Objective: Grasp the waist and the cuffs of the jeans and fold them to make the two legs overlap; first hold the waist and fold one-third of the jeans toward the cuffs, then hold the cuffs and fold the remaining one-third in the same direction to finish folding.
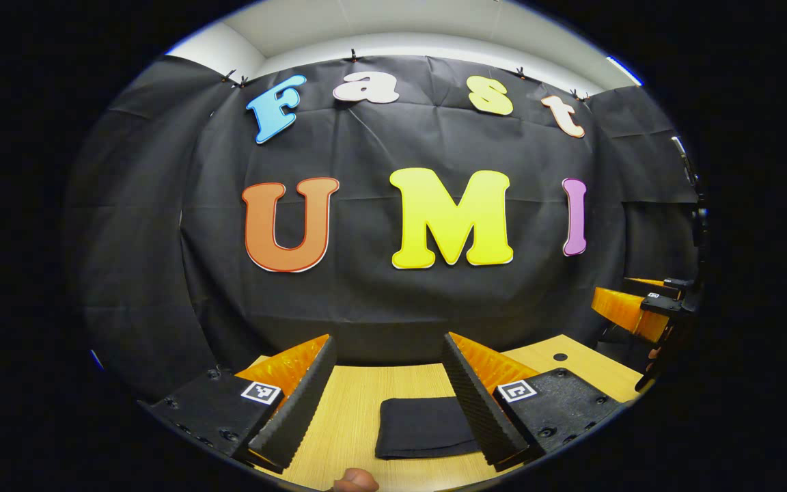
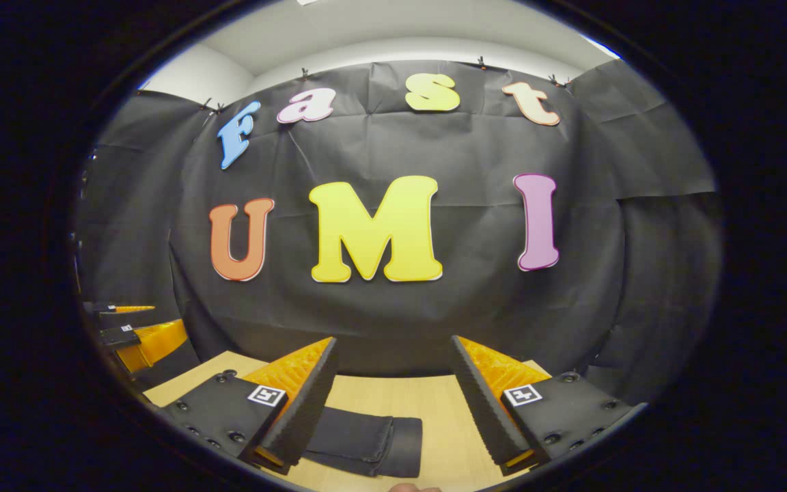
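The bench (image 1: 359, 410) spreads pale and wooden beneath both sets of fingers, running back to the black cloth wall (image 1: 393, 287) beyond their tips; on it the jeans (image 1: 424, 427) lie as a dark, flat folded bundle, and in the left gripper view they sit between the two fingers, their right edge tucked behind the right finger; in the right gripper view the jeans (image 2: 366, 441) lie partly behind the left finger and reach into the gap, with a rolled fold at their right end; the left gripper (image 1: 390, 389) hangs above the bench with its fingers spread wide apart, nothing between them and nothing touched; the right gripper (image 2: 393, 393) is likewise wide open and holds nothing; each gripper shows at the far edge of the other's view; a small dark hole (image 1: 560, 357) marks the bench beyond the left gripper's right finger.
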`<state>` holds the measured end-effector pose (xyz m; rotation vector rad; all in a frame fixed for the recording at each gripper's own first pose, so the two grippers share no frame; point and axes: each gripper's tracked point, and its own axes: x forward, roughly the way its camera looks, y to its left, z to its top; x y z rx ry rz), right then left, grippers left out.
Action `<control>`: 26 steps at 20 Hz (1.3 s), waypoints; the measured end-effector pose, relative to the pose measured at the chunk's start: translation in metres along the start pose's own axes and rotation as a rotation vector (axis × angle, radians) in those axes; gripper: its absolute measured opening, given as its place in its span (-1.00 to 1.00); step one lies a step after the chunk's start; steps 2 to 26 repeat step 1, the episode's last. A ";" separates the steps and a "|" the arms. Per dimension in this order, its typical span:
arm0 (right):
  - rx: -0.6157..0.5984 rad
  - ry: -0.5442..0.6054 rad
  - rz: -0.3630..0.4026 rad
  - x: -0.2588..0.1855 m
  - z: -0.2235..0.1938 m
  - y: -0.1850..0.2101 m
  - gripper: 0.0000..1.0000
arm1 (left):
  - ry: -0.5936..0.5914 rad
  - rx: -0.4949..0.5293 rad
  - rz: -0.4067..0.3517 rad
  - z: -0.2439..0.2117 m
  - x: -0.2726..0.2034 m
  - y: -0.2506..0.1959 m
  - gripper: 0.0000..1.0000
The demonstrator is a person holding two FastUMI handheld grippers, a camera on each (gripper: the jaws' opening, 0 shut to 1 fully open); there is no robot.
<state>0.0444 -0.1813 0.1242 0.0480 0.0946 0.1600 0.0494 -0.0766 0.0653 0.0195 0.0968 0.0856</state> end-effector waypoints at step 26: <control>0.001 -0.003 -0.001 0.000 0.001 -0.001 0.97 | 0.003 -0.012 -0.003 -0.001 0.000 -0.001 0.98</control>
